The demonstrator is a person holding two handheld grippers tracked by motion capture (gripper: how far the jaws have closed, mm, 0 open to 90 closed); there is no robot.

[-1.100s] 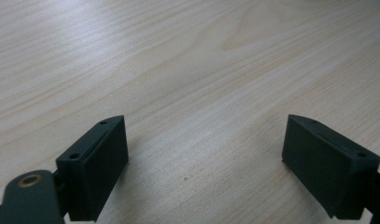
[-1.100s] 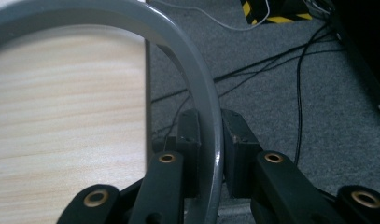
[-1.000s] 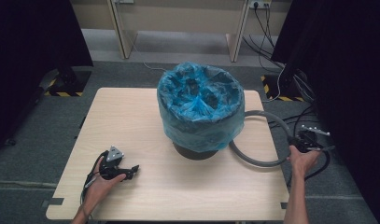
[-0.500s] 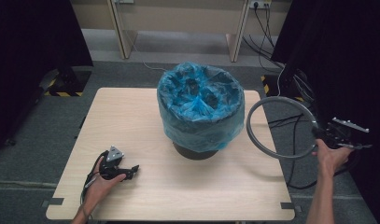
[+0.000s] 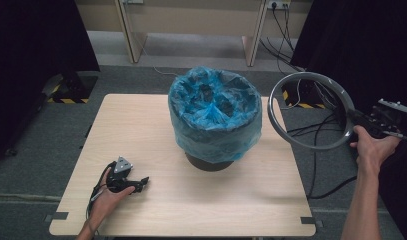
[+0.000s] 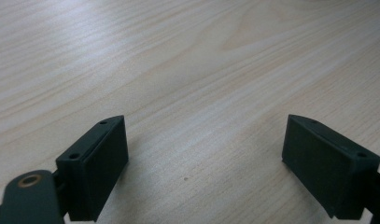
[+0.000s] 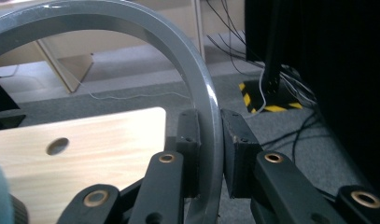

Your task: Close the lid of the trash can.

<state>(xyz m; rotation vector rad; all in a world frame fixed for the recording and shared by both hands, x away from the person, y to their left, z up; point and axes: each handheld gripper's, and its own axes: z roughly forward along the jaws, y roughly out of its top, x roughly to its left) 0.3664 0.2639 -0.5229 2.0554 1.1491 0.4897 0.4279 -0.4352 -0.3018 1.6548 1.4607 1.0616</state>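
Note:
A dark bin lined with a blue plastic bag (image 5: 214,114) stands on the wooden table (image 5: 156,205), its bag spread over the rim. My right gripper (image 5: 355,120) is raised off the table's right side and is shut on a grey ring (image 5: 296,87), which it holds up beside the bin. In the right gripper view the grey ring (image 7: 197,79) runs between the two black pads (image 7: 190,140), pinched at its edge. My left gripper (image 5: 141,183) lies low on the table at the front left, its jaws wide apart over bare wood (image 6: 201,93), with nothing between them.
Cables (image 5: 316,130) trail over the grey floor to the right of the table. Black curtains (image 5: 36,50) hang at both sides, with yellow-black striped feet (image 5: 66,100) on the floor. Wooden furniture legs (image 5: 131,35) stand at the back. The table has a round hole (image 7: 57,146) near its corner.
My right gripper has lifted the grey ring from around the bin's base up into the air at the right. The left gripper has stayed where it was.

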